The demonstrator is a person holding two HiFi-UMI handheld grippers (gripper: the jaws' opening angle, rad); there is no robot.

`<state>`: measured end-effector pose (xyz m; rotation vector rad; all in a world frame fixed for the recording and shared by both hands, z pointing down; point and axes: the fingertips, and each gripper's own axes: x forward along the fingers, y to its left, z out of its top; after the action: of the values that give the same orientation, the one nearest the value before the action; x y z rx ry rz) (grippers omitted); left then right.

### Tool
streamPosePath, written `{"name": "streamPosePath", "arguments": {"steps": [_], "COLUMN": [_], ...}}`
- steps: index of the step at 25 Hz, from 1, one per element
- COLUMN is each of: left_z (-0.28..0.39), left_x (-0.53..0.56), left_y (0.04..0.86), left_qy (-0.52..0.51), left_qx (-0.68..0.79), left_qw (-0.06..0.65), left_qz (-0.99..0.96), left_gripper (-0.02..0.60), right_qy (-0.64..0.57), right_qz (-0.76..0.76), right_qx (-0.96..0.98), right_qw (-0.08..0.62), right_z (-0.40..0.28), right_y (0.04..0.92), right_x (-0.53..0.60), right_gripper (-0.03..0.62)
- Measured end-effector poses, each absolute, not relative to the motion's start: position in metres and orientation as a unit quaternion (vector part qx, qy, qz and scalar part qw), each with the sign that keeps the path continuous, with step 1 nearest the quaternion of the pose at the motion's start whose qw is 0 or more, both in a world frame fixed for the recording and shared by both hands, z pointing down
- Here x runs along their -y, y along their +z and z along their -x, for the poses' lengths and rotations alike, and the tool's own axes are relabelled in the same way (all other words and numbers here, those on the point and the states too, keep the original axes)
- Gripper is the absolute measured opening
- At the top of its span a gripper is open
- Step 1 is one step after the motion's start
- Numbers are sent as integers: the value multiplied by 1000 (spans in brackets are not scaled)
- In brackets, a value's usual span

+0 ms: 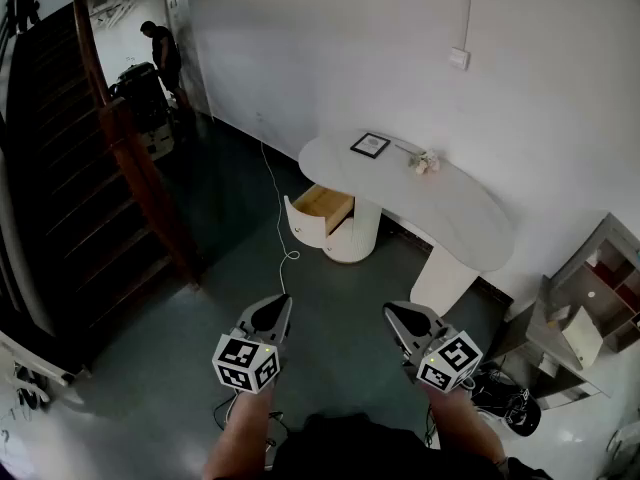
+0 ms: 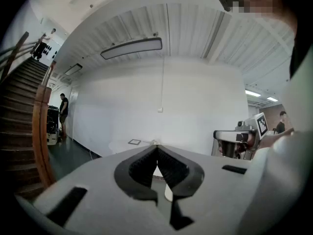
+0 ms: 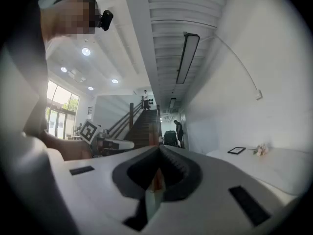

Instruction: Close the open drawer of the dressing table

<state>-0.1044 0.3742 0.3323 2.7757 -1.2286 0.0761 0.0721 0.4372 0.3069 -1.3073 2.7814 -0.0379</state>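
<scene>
At the upper left of the head view a dark wooden staircase [image 1: 55, 178] with a reddish-brown handrail [image 1: 135, 163] climbs out of frame. Beyond it a person in dark clothes [image 1: 163, 53] stands by a black cart [image 1: 140, 93]. A thin white cable [image 1: 275, 193] trails across the dark green floor [image 1: 220, 208] toward the middle of the frame.

There, against the white wall, stands the white curved-top dressing table [image 1: 440, 208]. Its open white drawer with a pale wooden inside [image 1: 322, 208] juts out from the table's left end, toward the stairs. On the tabletop lie a small black-framed picture [image 1: 370, 145] and, right of it, a little bunch of pale flowers [image 1: 425, 162].

At the lower centre, well apart from the table, the left gripper [image 1: 283, 300] points forward; its own view shows the dark ribbed jaws pressed together at the tips with nothing between them [image 2: 156, 149]. Just right of it the right gripper [image 1: 390, 310] is likewise closed up and empty [image 3: 159, 148].

At the lower right edge sits a grey open shelf unit [image 1: 600, 283].
</scene>
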Motion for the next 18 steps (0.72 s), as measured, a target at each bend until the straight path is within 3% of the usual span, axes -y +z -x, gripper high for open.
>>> {"name": "streamPosePath", "arguments": {"steps": [18], "left_z": [38], "left_x": [-403], "left_y": [362], "left_qy": [57], "left_qx": [405], "left_qw": [75], "left_qz": [-910], "left_gripper": [0], "right_qy": [-77], "right_qz": [413], "right_qx": [-906], "right_qw": [50], "right_z": [-145], "right_y": [346], "right_x": [-460], "right_gripper": [3]}}
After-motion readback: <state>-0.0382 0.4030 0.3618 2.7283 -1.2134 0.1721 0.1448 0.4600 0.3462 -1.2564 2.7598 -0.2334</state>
